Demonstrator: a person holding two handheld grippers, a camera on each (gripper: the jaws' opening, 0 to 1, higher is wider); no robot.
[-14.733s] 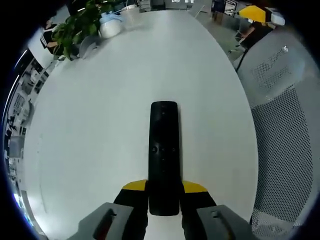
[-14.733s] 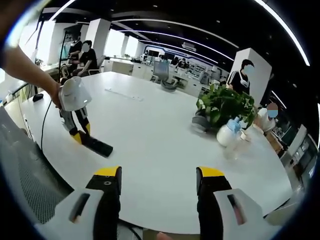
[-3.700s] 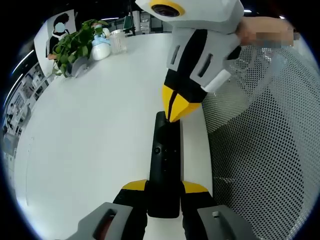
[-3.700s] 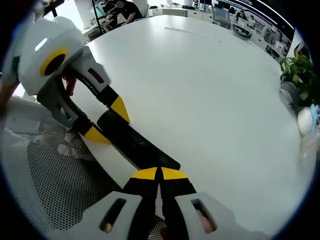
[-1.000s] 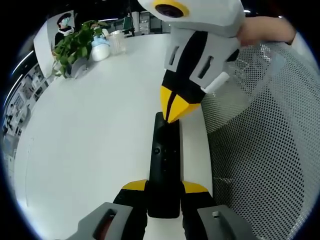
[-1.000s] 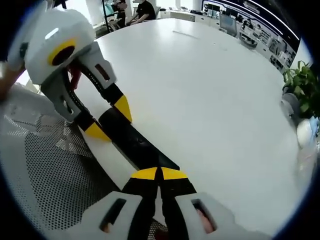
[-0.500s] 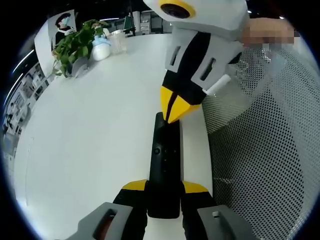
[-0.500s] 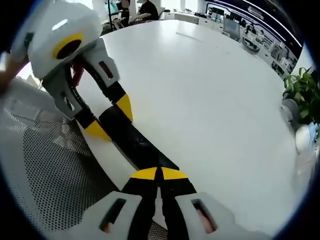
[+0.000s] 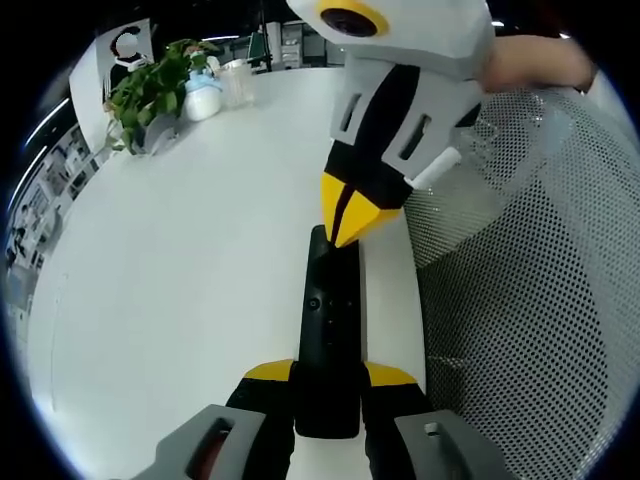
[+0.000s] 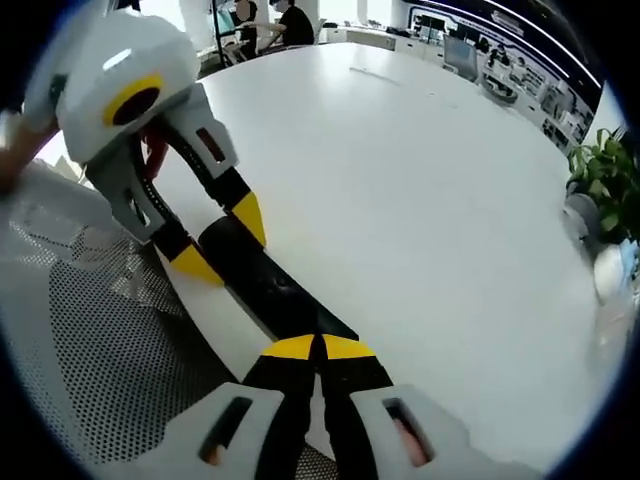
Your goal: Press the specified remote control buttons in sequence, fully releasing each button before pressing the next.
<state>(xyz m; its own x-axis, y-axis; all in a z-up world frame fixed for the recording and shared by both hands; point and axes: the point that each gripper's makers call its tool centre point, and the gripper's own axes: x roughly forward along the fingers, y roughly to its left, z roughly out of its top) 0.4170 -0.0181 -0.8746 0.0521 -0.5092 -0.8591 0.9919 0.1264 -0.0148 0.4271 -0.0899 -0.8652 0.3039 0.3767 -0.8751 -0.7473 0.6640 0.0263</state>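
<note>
A long black remote control (image 9: 328, 320) lies along the white table's edge. My left gripper (image 9: 328, 372) is shut on its near end, one yellow-tipped jaw on each long side. My right gripper (image 9: 345, 218) comes down from above with its jaws shut together, and their tips rest on the remote's far end, above the ring of buttons. In the right gripper view the same remote (image 10: 262, 283) runs from my shut right gripper (image 10: 318, 347) up to the left gripper (image 10: 222, 242) that holds it. A hand grips each tool.
The white table (image 9: 180, 250) spreads out to the left. A potted plant (image 9: 148, 88), a spray bottle (image 9: 203, 97) and a clear cup (image 9: 236, 84) stand at its far end. A mesh chair (image 9: 520, 300) sits close on the right.
Since 14.7 s ago my right gripper has shut and come from well away onto the remote's far end. Over the last second only slight camera shifts show.
</note>
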